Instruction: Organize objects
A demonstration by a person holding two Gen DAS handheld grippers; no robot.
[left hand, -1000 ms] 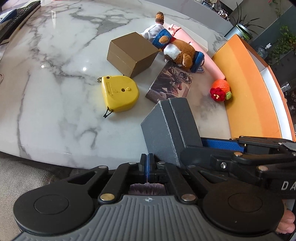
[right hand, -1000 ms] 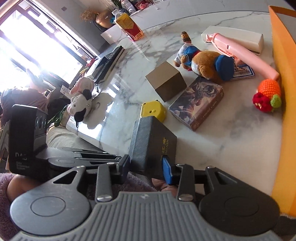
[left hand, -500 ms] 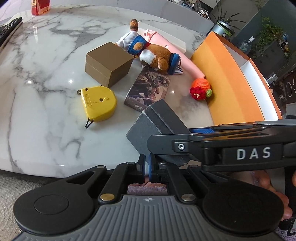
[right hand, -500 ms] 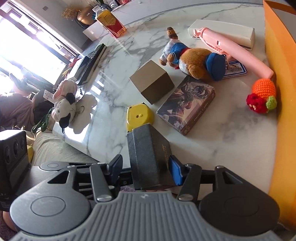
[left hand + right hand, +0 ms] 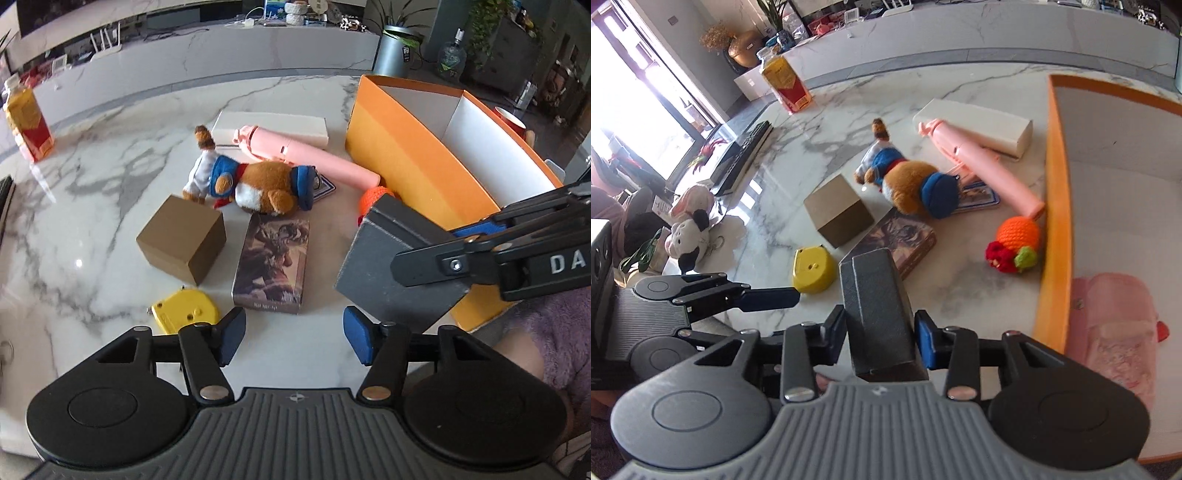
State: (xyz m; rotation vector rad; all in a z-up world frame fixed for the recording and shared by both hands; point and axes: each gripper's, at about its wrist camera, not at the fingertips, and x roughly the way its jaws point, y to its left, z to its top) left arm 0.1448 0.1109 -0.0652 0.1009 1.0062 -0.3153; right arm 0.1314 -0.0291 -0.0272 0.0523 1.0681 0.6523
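My right gripper (image 5: 881,332) holds a dark grey textured box (image 5: 877,314) upright above the table's near edge; its blue pads close in against the box's two sides. In the left wrist view the same grey box (image 5: 388,266) hangs just left of the orange storage box (image 5: 406,166). The left gripper (image 5: 294,339) is open and still opening, with only bare marble between its pads. It hovers near a yellow tape measure (image 5: 184,306) and a picture-printed card box (image 5: 273,258).
A brown cube box (image 5: 181,240), a plush dog (image 5: 258,184), a pink tube (image 5: 314,158), a long white box (image 5: 273,129) and a crochet orange toy (image 5: 1015,240) lie on the marble. A pink item (image 5: 1108,332) lies inside the orange box. A juice carton (image 5: 27,125) stands far left.
The left gripper's jaws, shut before, have swung wide apart. Both grippers have risen, and the right one has carried the grey box closer to the orange box.
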